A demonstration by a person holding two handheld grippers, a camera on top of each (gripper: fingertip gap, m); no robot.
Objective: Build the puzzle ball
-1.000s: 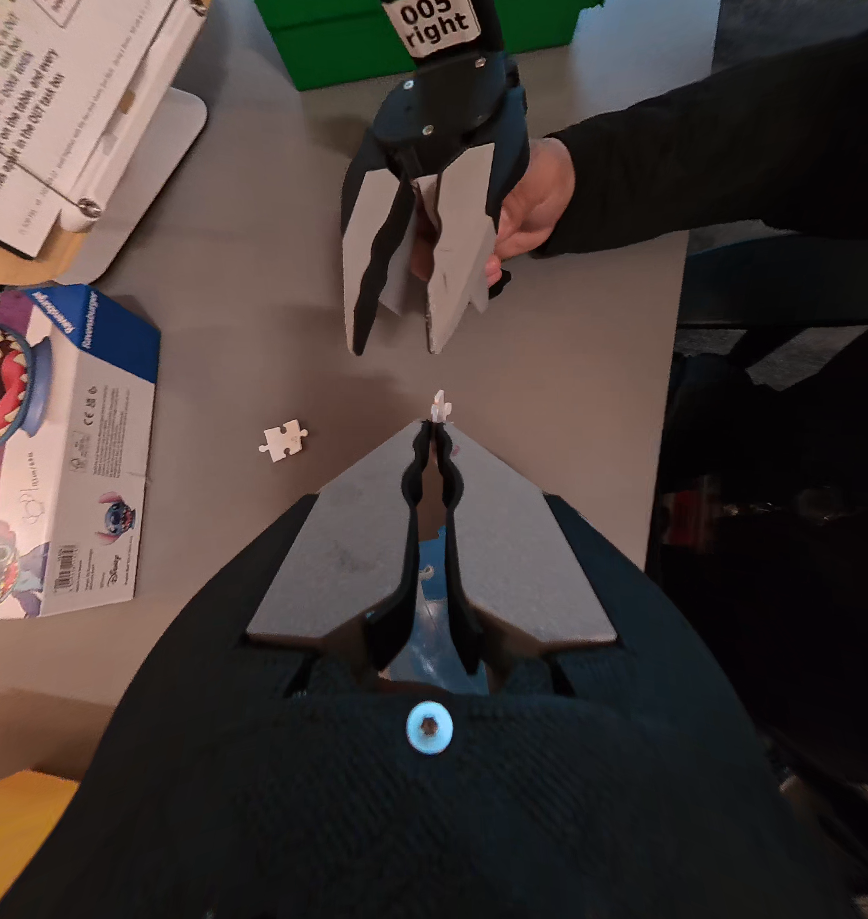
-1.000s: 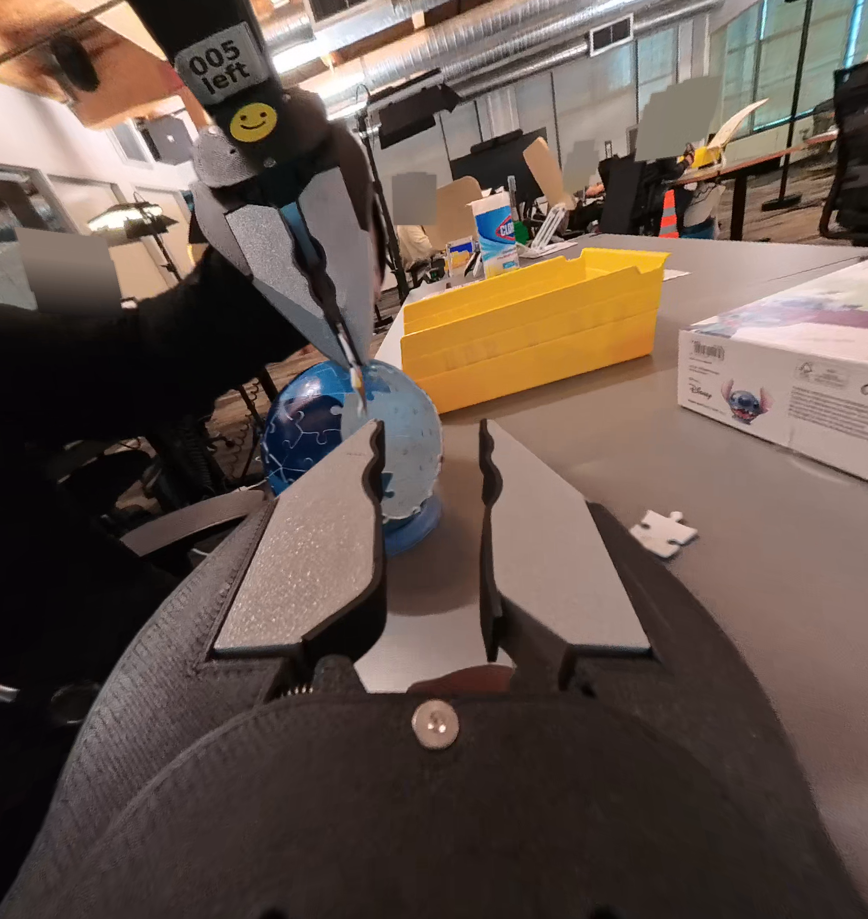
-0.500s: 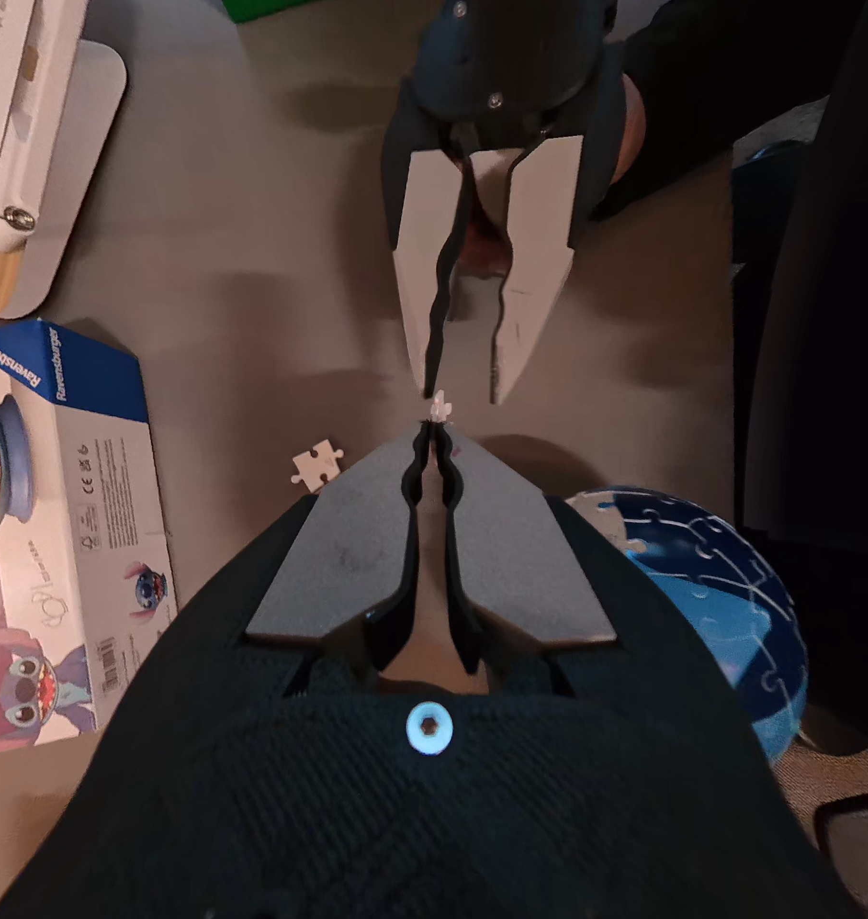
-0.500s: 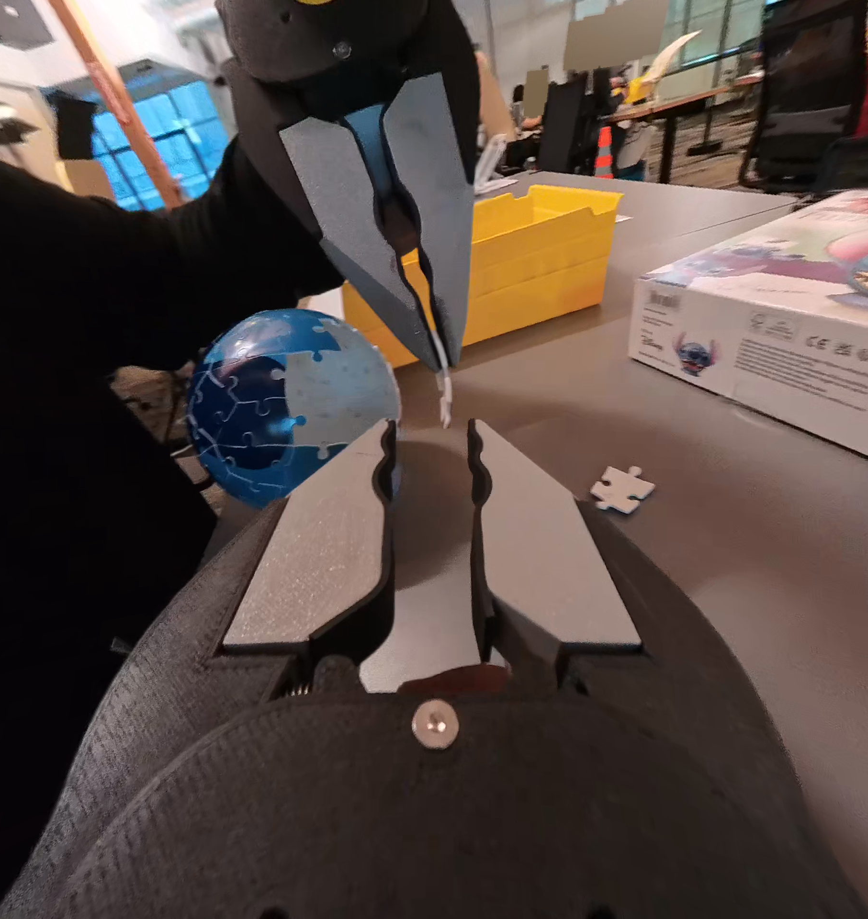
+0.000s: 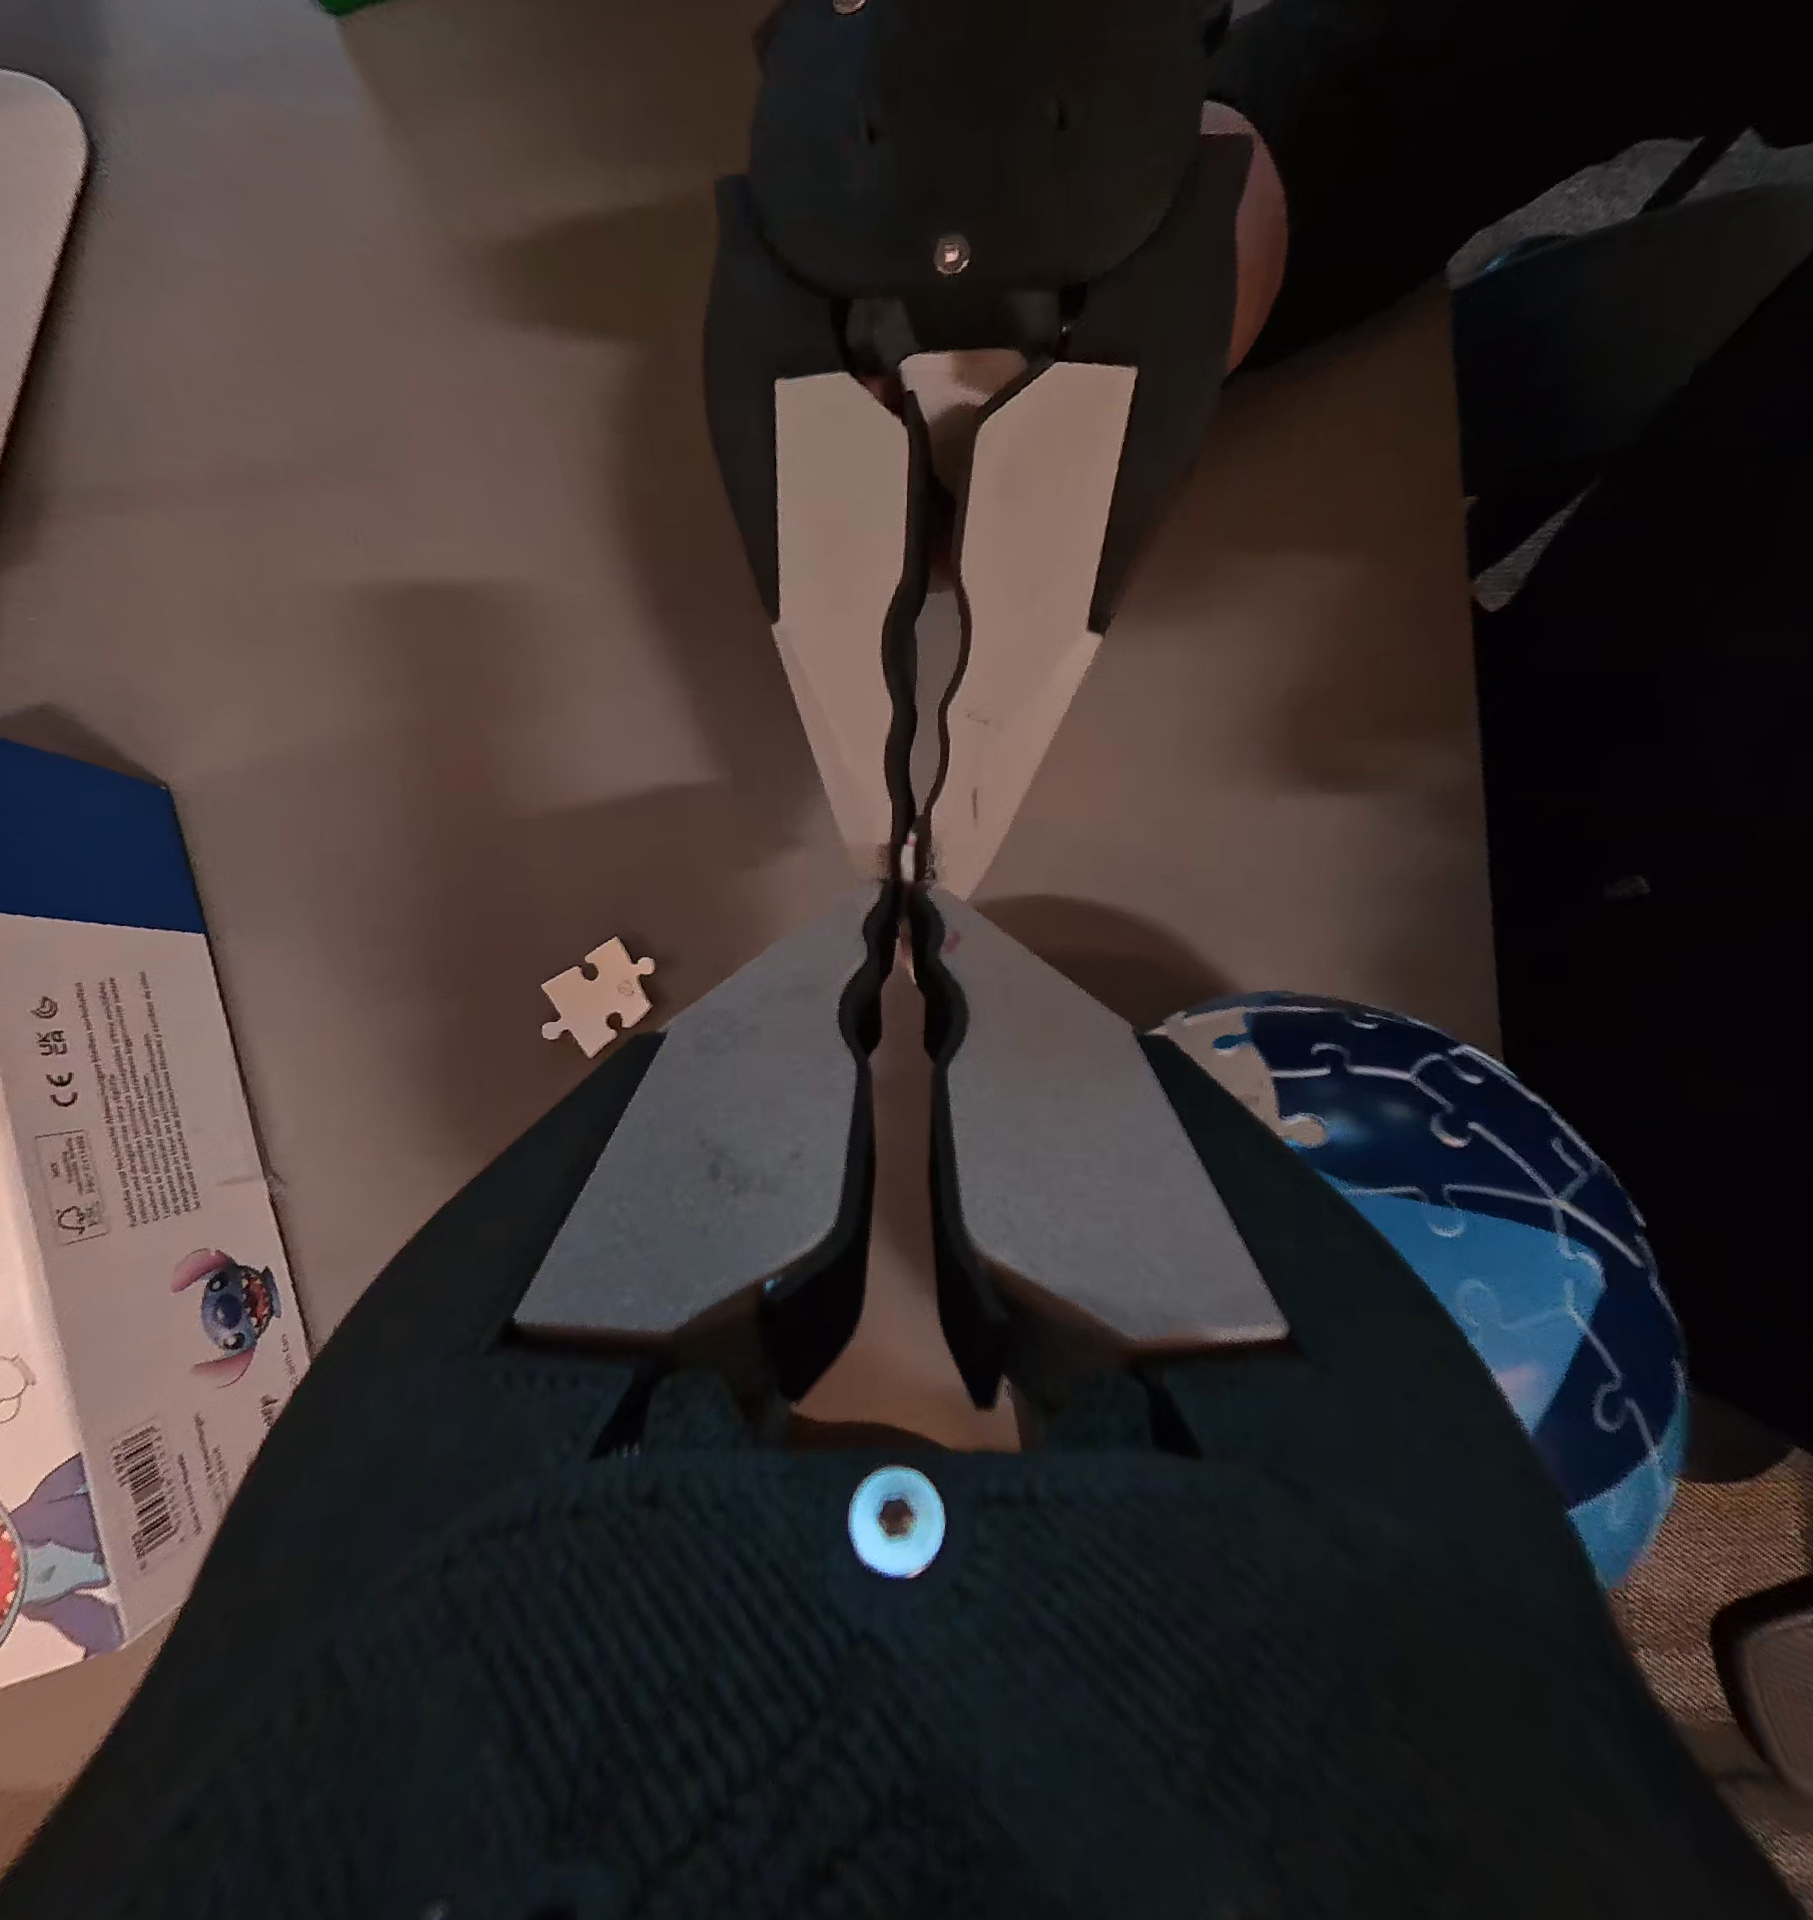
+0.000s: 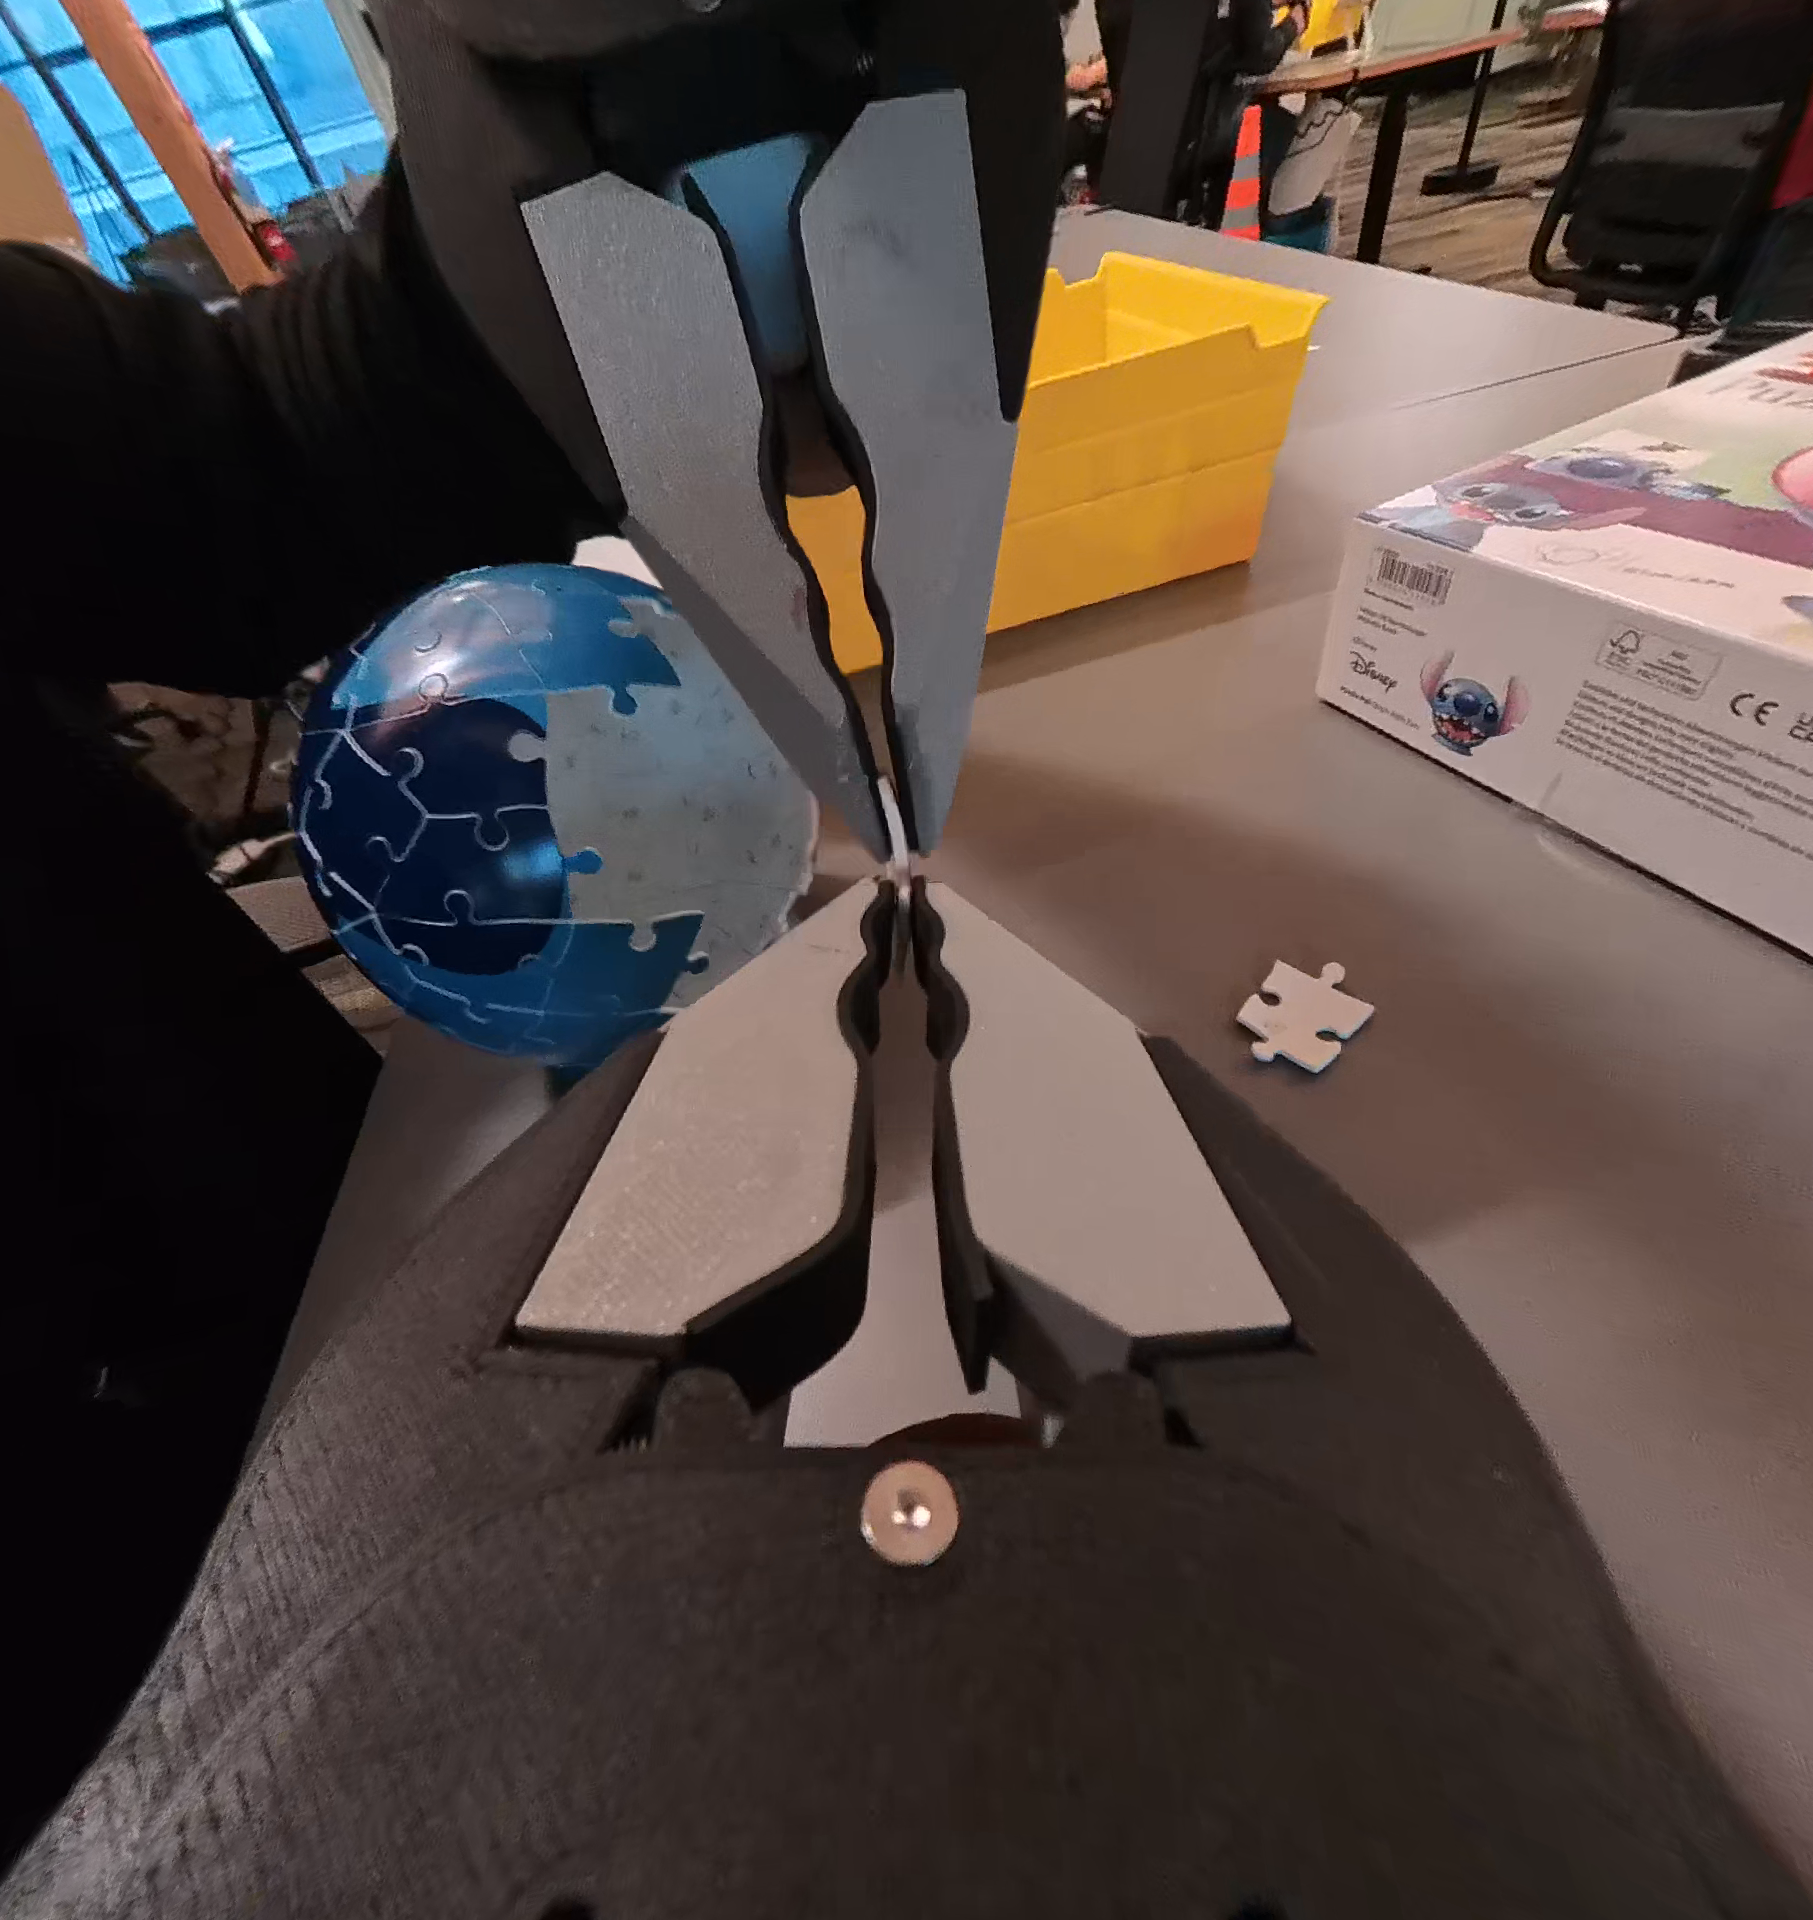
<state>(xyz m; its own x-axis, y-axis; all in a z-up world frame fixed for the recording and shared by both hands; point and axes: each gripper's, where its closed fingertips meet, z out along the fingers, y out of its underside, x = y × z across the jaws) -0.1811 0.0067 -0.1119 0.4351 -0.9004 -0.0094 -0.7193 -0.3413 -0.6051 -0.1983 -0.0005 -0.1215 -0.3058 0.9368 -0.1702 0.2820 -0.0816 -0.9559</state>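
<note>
A small white puzzle piece (image 6: pixel 890 847) is held edge-on between both grippers, which meet tip to tip above the grey table (image 6: pixel 1297 1299). My left gripper (image 5: pixel 900 912) is shut on one end of it. My right gripper (image 6: pixel 897 902) is shut on the other end. In the left wrist view the right gripper (image 5: pixel 914 857) comes in from the top; in the right wrist view the left gripper (image 6: pixel 894 831) does. The blue puzzle ball (image 6: pixel 486 831) stands at the table's edge just beside the grippers, part pieced, part bare pale blue. It also shows in the left wrist view (image 5: pixel 1484 1226).
A loose white puzzle piece (image 6: pixel 1303 1014) lies face down on the table, also in the left wrist view (image 5: pixel 598 993). The puzzle box (image 6: pixel 1608 644) lies to one side (image 5: pixel 81 1195). A yellow bin (image 6: pixel 1141 436) stands behind. A dark-sleeved arm is by the ball. The tips of both grippers are at nearly the same place.
The right gripper has moved in to the left gripper's tips and closed on the piece the left one holds. Both grippers have drawn nearer the ball.
</note>
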